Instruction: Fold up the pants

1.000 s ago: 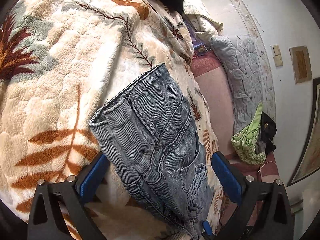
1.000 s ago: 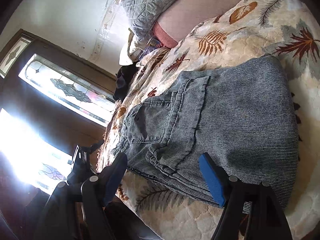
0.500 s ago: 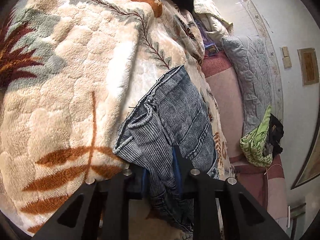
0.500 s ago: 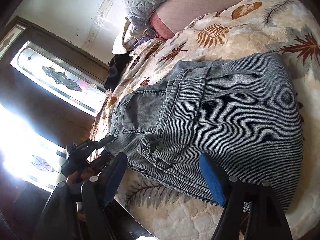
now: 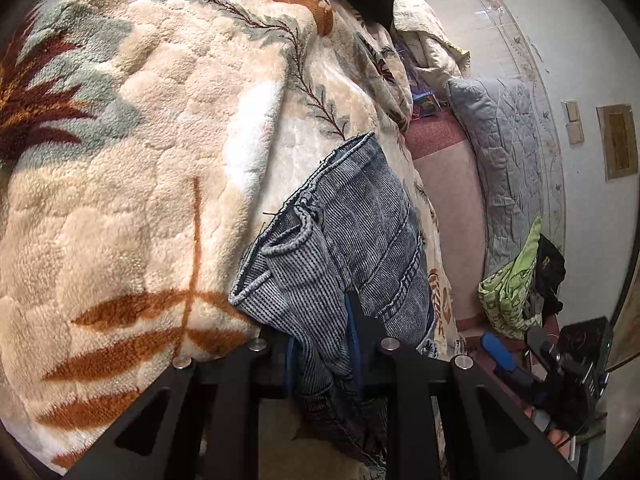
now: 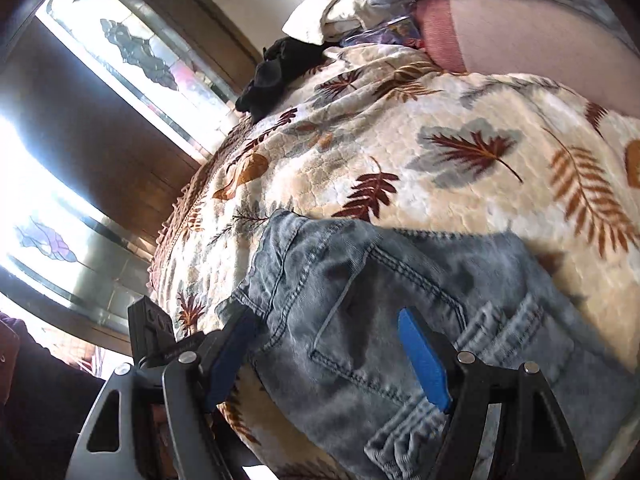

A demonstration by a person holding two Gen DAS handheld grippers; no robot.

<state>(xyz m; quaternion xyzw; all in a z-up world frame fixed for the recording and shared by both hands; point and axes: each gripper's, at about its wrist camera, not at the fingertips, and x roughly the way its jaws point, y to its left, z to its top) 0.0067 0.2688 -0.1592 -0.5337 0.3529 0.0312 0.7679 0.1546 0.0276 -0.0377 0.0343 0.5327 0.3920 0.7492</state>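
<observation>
my left hand-held gripper (image 5: 320,354) is pinching a bunched fold of the one pair of jeans (image 5: 352,248). my right hand-held gripper (image 6: 328,354) is spread, straddling their back pocket on the leaf-print blanket (image 6: 440,128). one black garment (image 6: 280,68) lies well beyond.

A home bedroom: leaf-patterned blanket (image 5: 140,160) on a bed, pillow (image 5: 504,152), stained-glass window (image 6: 132,52).
</observation>
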